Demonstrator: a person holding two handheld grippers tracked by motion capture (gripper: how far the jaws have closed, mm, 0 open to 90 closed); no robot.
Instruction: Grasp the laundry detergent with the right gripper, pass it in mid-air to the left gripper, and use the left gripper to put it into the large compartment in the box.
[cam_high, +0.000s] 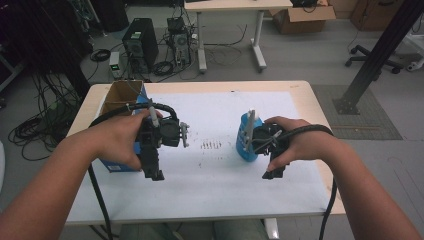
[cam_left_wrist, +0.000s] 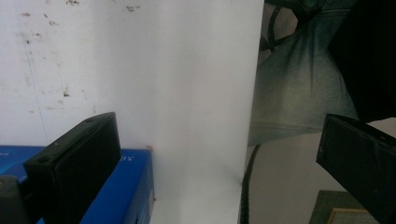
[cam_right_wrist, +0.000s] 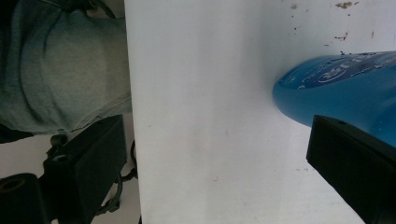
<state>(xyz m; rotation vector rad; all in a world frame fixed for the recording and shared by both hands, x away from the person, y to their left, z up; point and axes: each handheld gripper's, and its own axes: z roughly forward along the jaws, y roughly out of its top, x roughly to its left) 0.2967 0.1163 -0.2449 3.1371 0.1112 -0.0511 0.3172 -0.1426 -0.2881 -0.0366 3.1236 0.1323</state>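
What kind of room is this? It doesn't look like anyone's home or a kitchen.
Most likely a lab or workshop. A computer tower stands on the floor among loose cables, cardboard boxes are stacked by the far desk, and an office chair base sits on grey carpet.

Table (cam_high: 310, 100); white sheet (cam_high: 220, 190); box (cam_high: 120, 95); bottle (cam_high: 243, 150)
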